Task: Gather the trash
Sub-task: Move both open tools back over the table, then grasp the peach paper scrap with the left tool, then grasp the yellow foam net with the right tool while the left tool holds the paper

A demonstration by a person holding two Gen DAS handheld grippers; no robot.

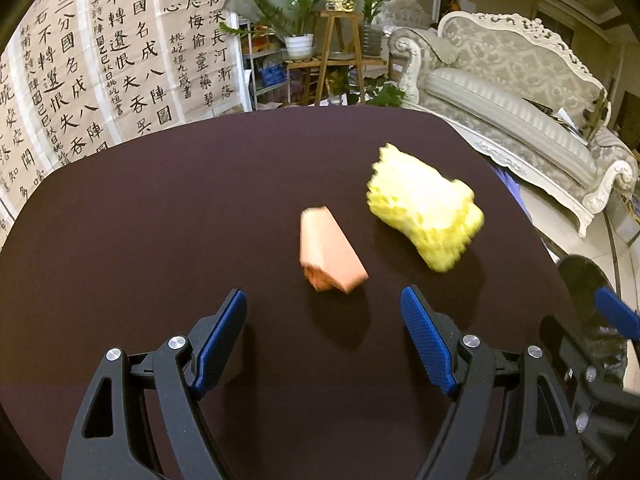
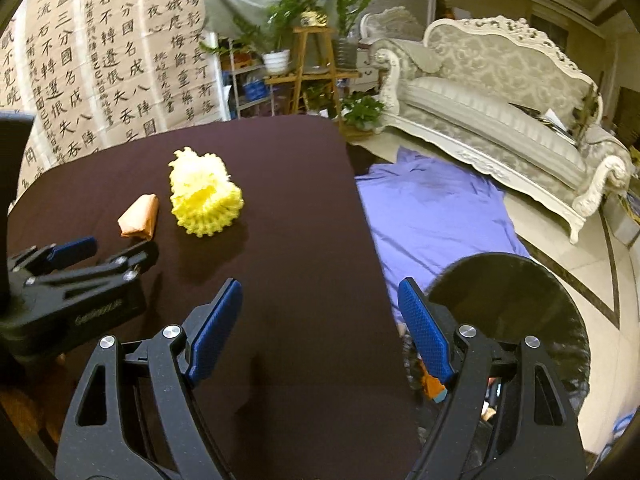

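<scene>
A folded orange wrapper (image 1: 330, 254) lies on the dark table (image 1: 160, 220), with a yellow foam fruit net (image 1: 424, 210) just to its right. My left gripper (image 1: 323, 314) is open, its blue pads wide apart, a short way in front of the wrapper with nothing between them. In the right wrist view the wrapper (image 2: 139, 216) and the net (image 2: 204, 198) lie far left, beyond the left gripper (image 2: 102, 248). My right gripper (image 2: 320, 304) is open and empty over the table's right edge (image 2: 372, 240), beside a black bin (image 2: 508, 308) on the floor.
A purple cloth (image 2: 432, 208) is spread on the floor right of the table. A pale ornate sofa (image 1: 520, 92) stands beyond it. Calligraphy sheets (image 1: 100, 60) hang at the left, and a wooden plant stand (image 1: 340, 52) stands behind the table. The black bin's rim (image 1: 580, 276) shows at the right.
</scene>
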